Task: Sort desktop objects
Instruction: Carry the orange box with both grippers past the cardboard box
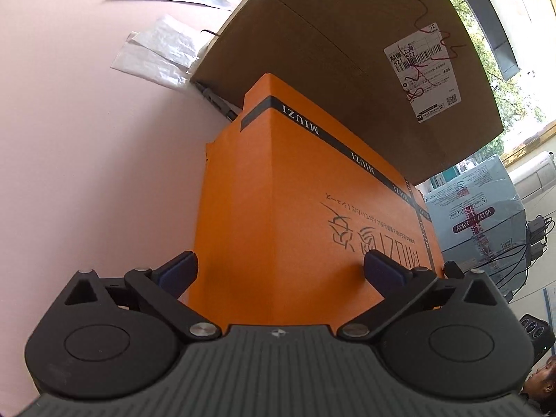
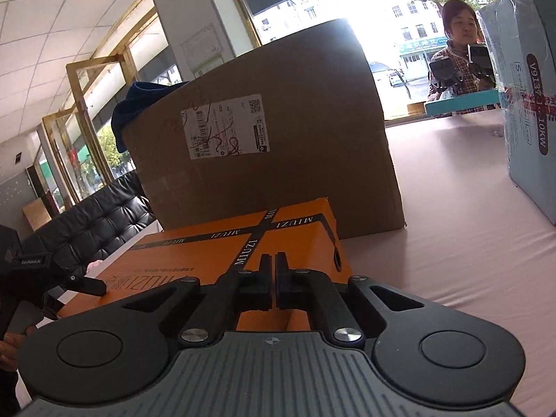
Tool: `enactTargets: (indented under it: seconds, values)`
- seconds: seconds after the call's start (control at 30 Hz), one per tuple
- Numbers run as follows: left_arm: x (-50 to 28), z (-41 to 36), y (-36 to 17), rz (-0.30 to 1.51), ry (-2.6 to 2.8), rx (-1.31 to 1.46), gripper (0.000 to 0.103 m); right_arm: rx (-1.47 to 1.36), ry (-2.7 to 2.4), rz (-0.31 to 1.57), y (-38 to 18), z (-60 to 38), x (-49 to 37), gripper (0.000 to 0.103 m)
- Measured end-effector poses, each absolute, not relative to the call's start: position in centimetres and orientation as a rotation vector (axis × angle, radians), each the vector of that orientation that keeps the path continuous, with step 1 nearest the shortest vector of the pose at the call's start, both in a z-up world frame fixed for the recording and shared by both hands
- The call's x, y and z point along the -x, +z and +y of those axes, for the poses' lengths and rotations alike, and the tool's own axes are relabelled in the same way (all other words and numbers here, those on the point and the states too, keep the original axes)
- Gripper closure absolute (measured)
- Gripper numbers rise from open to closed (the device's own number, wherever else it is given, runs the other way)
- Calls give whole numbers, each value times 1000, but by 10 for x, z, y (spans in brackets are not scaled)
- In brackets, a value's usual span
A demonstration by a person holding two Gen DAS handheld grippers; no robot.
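left gripper (image 1: pixel 279 269): matte black linkage arms, dark blue finger pads (image 1: pixel 179 271), silver pivot screws, round black side discs, grey ribbed housing with a small cross mark at centre. right gripper (image 2: pixel 272 271): same black arms, silver screws, round discs, ribbed grey housing with cross mark; seen from it, the left unit carries small white "genrobot.ai" lettering on its black body

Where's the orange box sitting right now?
The orange box lies flat on the pink table, directly in front of the big brown carton; the left gripper straddles its near end.
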State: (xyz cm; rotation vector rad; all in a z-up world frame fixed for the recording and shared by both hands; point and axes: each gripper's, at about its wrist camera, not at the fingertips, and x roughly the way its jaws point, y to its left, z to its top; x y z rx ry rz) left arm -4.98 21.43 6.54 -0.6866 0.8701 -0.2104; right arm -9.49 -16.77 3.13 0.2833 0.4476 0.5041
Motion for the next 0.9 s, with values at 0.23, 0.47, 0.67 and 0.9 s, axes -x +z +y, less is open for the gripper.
enactTargets:
  seconds: [0.23,0.47,0.67,0.9]
  values:
    - [52,211,72,856,-192,649,0,-333,519,458,29,-178,91,103]
    - [55,210,85,797,-206,640,1,-499,523,532,22,-192,78,14]
    - [44,193,77,825,-163,583,0,-643,524,595,16,-204,67,14]
    - [49,192,78,801,-153,573,4,-644,514,652,13,-200,61,51]
